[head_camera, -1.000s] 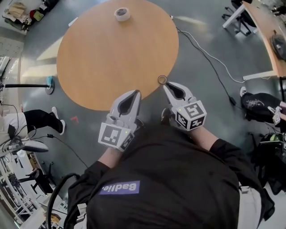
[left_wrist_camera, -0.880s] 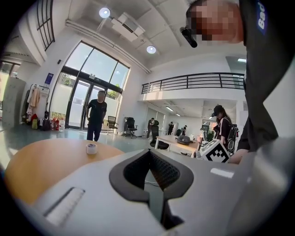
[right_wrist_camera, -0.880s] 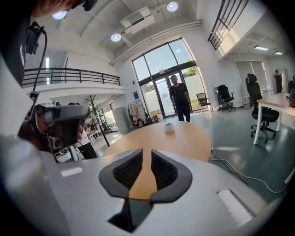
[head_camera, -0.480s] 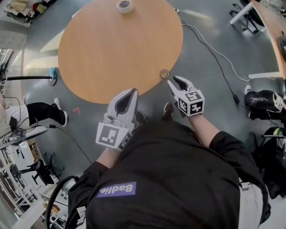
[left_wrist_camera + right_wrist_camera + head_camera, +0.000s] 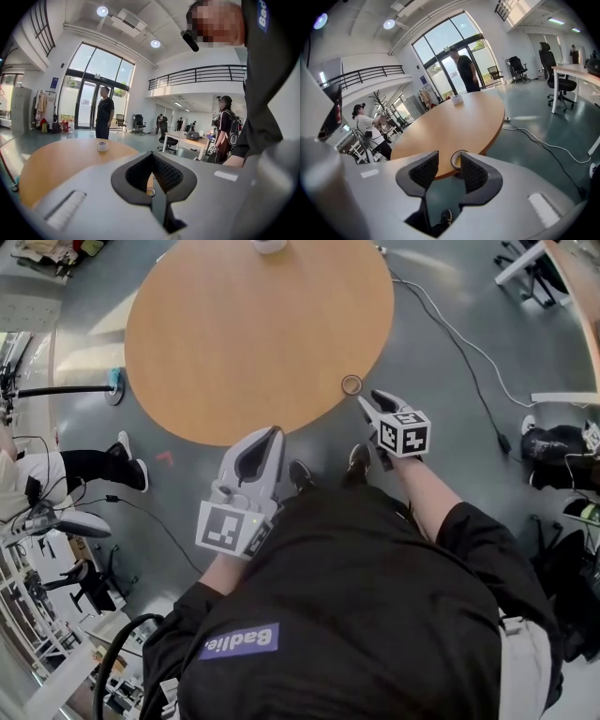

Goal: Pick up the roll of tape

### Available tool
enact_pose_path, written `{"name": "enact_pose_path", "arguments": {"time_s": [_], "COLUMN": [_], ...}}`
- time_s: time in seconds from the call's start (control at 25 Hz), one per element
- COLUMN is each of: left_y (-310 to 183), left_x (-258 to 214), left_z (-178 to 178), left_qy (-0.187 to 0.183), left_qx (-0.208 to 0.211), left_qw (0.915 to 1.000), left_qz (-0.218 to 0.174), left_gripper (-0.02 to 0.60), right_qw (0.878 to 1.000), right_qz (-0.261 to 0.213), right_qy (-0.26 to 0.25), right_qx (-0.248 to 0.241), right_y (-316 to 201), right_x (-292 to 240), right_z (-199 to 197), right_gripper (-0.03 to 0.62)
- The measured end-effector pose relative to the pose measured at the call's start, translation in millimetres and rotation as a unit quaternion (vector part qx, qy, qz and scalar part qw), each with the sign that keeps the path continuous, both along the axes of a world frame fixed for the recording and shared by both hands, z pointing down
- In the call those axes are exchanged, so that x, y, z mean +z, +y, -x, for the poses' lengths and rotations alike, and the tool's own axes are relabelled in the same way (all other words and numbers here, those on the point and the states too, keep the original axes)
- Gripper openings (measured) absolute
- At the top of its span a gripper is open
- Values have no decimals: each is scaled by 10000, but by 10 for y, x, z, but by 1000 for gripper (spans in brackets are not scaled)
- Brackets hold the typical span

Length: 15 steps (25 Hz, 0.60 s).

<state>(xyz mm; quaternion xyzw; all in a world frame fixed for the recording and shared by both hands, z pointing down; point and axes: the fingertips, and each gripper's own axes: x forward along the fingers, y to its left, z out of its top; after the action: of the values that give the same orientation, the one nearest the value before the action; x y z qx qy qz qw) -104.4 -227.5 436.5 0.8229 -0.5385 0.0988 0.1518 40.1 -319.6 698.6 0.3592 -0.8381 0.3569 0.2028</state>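
Note:
A small brown roll of tape (image 5: 352,384) lies on the round wooden table (image 5: 253,334), close to its near right edge. My right gripper (image 5: 373,401) hangs just off that edge, a little short of the roll, jaws opening and nothing between them. In the right gripper view the roll (image 5: 455,161) sits just beyond the right gripper (image 5: 450,155), partly hidden by one pad (image 5: 474,173). My left gripper (image 5: 265,441) is shut and empty over the floor by the table's near edge. The left gripper (image 5: 151,155) shows the roll (image 5: 150,191) through its gap.
A white roll (image 5: 269,245) sits at the table's far side, white roll (image 5: 102,146). A cable (image 5: 459,343) runs across the grey floor at the right. Desks and office chairs (image 5: 555,79) stand beyond. A person in black (image 5: 464,70) stands past the table.
The right gripper's jaws have spread and it has drawn back from the small roll, sinking beside the table edge. The roll stays on the table. The left gripper barely moved.

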Motion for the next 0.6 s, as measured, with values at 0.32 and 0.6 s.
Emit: {"name": "enact_pose_path", "arguments": {"time_s": [0.32, 0.6], "left_y": [50, 64], "left_x": [14, 74], "left_z": [54, 109], "left_qy": [-73, -139], "left_qx": [13, -51], "left_qw": [9999, 9999], "left_qz": [-75, -59], "left_gripper": [19, 20], "right_qw": [9973, 9937], "right_qz": [630, 924], "right_qy": [-6, 118], "right_qx": [375, 619], "right_y": [-109, -275], "right_x": [420, 671], "right_z": [-16, -25], "right_gripper": [158, 161]}}
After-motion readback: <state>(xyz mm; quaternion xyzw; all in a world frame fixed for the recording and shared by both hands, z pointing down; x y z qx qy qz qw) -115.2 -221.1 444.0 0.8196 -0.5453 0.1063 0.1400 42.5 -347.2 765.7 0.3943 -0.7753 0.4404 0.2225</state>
